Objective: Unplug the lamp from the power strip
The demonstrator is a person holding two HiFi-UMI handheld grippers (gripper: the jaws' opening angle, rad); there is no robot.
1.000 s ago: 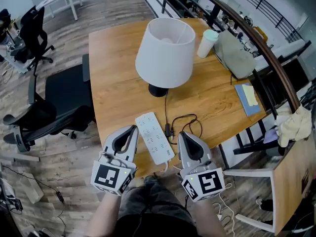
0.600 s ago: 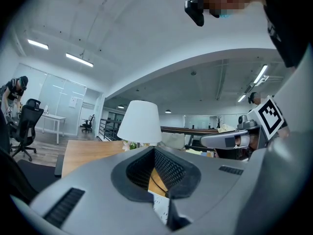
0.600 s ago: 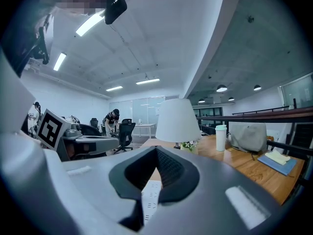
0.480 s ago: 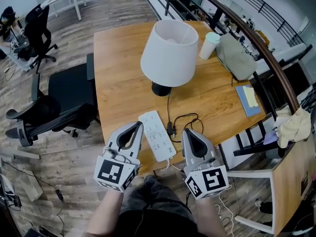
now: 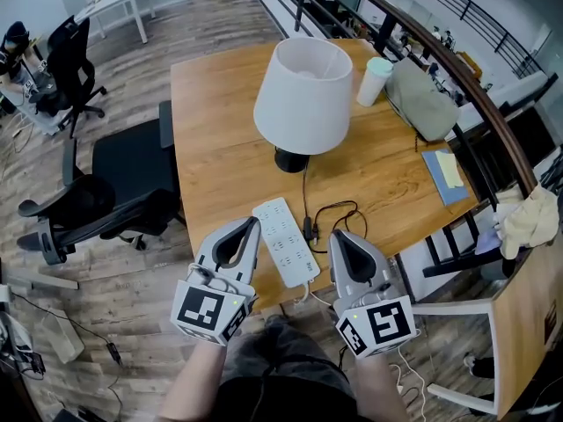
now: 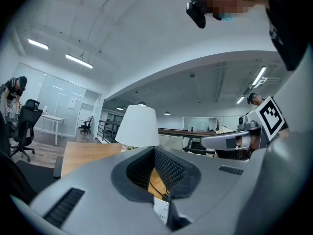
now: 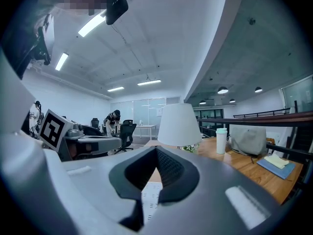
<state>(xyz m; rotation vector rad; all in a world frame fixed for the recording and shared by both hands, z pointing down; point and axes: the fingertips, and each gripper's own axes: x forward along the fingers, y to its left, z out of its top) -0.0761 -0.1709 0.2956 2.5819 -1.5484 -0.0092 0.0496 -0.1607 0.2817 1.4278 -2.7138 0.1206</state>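
Observation:
A lamp with a white shade (image 5: 303,95) and a black base (image 5: 292,159) stands mid-table. Its black cord (image 5: 339,213) loops to a black plug (image 5: 310,229) seated in the right side of a white power strip (image 5: 284,242). My left gripper (image 5: 252,223) is shut and holds nothing; its tip is just left of the strip. My right gripper (image 5: 339,236) is shut and empty, a little right of the plug. In the left gripper view the shade (image 6: 138,126) and a bit of the strip (image 6: 160,210) show past the closed jaws. The right gripper view shows the shade (image 7: 178,124) and the strip (image 7: 151,197).
A pale cup (image 5: 370,76), a grey bag (image 5: 417,97) and a blue notebook (image 5: 445,176) lie on the wooden table (image 5: 220,148) at the right. A black office chair (image 5: 106,187) stands at the table's left. A dark railing (image 5: 457,77) runs behind the table.
The whole head view has drifted slightly right. Both grippers stay shut on either side of the strip's near end, and the plug has not moved.

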